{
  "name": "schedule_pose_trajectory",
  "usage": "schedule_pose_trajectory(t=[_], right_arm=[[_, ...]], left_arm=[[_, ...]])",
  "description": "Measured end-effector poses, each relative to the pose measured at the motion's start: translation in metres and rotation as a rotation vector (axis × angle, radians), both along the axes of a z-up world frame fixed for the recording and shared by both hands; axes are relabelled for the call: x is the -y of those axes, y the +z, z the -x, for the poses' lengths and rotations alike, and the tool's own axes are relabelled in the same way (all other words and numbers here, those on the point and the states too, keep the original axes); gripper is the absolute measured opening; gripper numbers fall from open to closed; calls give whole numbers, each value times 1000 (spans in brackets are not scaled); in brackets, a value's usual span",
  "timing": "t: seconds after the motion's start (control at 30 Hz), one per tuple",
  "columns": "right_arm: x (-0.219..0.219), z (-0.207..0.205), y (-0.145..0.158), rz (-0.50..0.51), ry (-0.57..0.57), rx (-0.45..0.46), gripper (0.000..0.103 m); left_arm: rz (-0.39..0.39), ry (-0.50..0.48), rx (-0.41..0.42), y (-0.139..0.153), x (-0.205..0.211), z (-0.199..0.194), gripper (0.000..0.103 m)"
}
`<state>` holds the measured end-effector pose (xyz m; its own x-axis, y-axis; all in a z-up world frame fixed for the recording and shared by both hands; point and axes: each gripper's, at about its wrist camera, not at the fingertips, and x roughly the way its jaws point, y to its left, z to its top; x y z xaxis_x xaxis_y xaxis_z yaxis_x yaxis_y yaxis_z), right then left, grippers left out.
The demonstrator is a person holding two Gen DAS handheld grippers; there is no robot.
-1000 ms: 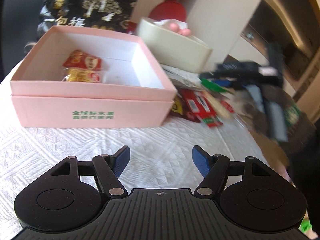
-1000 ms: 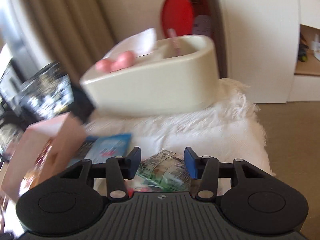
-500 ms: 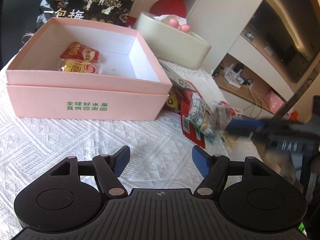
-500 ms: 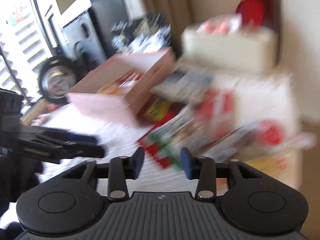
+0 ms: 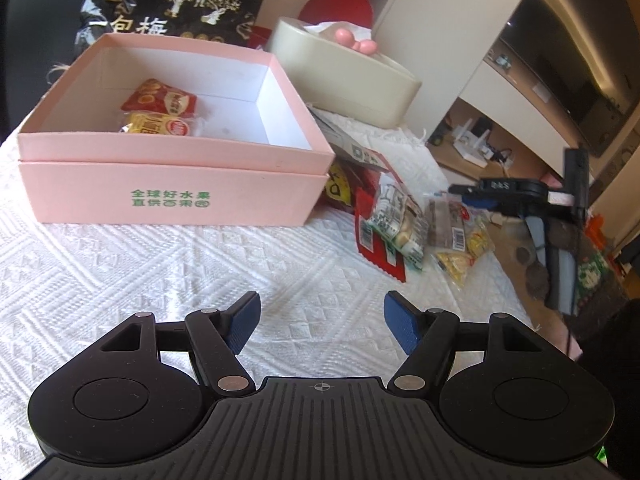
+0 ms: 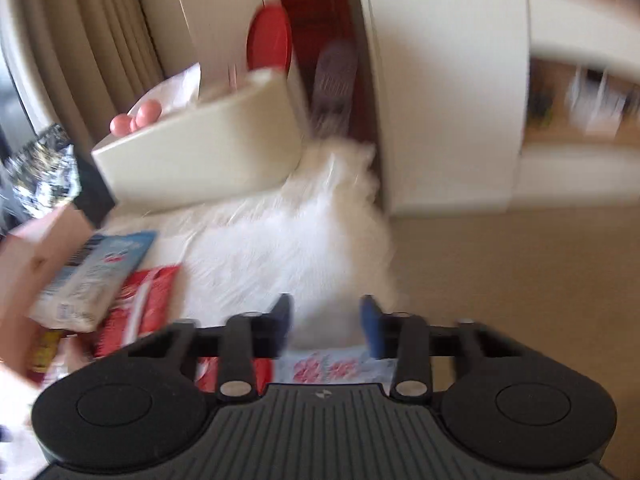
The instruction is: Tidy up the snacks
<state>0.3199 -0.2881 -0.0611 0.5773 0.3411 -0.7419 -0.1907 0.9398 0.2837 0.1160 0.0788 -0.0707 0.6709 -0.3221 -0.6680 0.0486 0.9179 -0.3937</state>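
A pink box (image 5: 176, 184) stands on the white cloth and holds two small snack packets (image 5: 160, 112). A heap of loose snack packets (image 5: 400, 220) lies to its right. My left gripper (image 5: 320, 320) is open and empty over bare cloth in front of the box. My right gripper (image 5: 464, 194) shows at the right of the heap in the left wrist view. In its own blurred view the right gripper (image 6: 326, 326) is open, with a flowered packet (image 6: 328, 368) below its fingers and red and blue packets (image 6: 120, 280) to the left.
A cream tissue holder (image 5: 344, 76) stands behind the box, also in the right wrist view (image 6: 200, 152). A big black snack bag (image 5: 172, 0) stands at the back left. The table edge and floor (image 6: 500, 280) lie to the right.
The right gripper has swung fast from facing the box back toward the tissue holder and sits low at the heap's right edge. The left gripper has drawn back slightly and stays open.
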Motion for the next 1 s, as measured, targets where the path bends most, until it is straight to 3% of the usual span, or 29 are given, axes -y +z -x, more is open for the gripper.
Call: schedule_pose_trajectory(t=[0.27,0.4,0.53,0.67,0.83,0.93,1.0], right_arm=[[-23,77,17,-28,179,-36,34],[-40,116,19,-140,291,-107,38],[-66,157,32,-85,412,-30,40],[-65,193,54,29,500,109,74],[-50,220,51,75,551,71,75],[-52,228,40,143,489,81,75],[-56,230,37,117,451,82,76]], left_arm=[[4,-50,2,0,17,-6,74],[-2,-67,6,3,24,-3,74],[-15,-69,3,8,25,6,74],[17,-105,-15,12,24,20,74],[39,-139,-43,11,32,36,74],[49,-171,-44,14,38,45,74],[34,-163,-34,19,38,51,74]])
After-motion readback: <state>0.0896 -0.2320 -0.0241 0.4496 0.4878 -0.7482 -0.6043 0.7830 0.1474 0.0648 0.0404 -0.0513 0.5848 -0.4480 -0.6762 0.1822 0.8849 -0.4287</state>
